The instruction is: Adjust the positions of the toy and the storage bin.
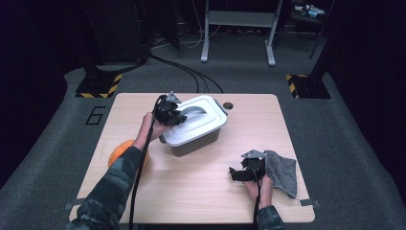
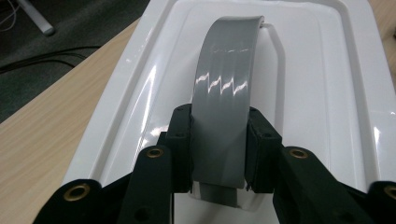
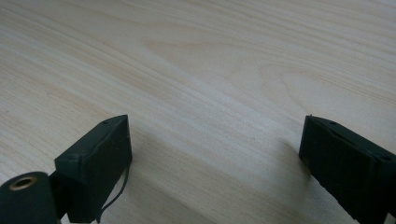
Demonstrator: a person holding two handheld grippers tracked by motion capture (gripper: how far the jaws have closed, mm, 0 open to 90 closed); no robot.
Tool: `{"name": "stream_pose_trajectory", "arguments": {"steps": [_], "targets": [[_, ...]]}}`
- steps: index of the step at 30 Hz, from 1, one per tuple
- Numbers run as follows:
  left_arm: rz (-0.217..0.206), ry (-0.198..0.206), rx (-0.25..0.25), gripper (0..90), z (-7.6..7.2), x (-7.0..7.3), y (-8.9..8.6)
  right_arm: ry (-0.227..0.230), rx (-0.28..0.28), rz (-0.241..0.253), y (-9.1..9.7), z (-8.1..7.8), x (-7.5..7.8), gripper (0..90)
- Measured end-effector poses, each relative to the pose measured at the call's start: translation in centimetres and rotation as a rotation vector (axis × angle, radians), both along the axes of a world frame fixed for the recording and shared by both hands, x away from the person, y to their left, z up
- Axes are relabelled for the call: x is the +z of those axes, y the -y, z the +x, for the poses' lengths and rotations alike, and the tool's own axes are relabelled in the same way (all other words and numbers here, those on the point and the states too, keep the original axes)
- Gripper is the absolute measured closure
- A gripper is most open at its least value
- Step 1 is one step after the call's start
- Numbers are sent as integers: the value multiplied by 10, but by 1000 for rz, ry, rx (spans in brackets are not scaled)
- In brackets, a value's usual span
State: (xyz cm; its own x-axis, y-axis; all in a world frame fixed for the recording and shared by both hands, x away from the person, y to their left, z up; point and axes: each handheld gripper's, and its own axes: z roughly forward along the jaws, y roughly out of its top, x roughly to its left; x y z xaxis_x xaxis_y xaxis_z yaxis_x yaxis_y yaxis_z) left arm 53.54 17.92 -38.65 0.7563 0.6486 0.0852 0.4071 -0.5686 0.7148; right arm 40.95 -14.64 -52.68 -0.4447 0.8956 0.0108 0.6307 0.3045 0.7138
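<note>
1. Resting low over the near right part of the worktop (image 1: pixel 201 187), the right gripper (image 1: pixel 239 173) has its jaws wide apart with nothing between them; its own view shows bare pale wood under the gap.
2. Just beside that gripper, on its right, a grey cloth (image 1: pixel 281 172) lies crumpled near the worktop's right edge.
3. On the near left, an orange ball (image 1: pixel 118 152) sits partly hidden behind the person's camouflage sleeve (image 1: pixel 112 187).
4. Farther back, near the middle of the worktop, stands a dark box (image 1: pixel 196 143) with a white lid (image 1: pixel 198 125) on it.
5. The left gripper (image 1: pixel 173 115) is clamped on the lid's grey handle (image 2: pixel 224 98), its pads (image 2: pixel 181 135) pressing the arched strap from both sides near one end.
6. Beyond the worktop lie grey carpet and black cables (image 1: pixel 182 69).
</note>
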Motion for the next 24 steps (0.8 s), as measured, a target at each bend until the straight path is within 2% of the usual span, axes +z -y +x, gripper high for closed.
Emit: {"name": "stream_pose_trajectory", "arguments": {"steps": [4,9,13,15,20,24], "targets": [[3,8,-8,674,-3,0,2,-1,15,-10,1,1,1,88],[-6,6,35,657,-4,0,3,-27,16,-15,-1,3,5,104],[-50,7,87,478,-8,4,-2,-27,26,-18,-3,5,13,106],[-55,7,115,395,-10,7,-4,-21,28,-15,-4,6,19,111],[-26,-4,154,259,-18,9,-11,3,41,1,-6,13,35,115],[-10,-9,192,171,-23,2,-18,20,47,5,-6,20,46,117]]}}
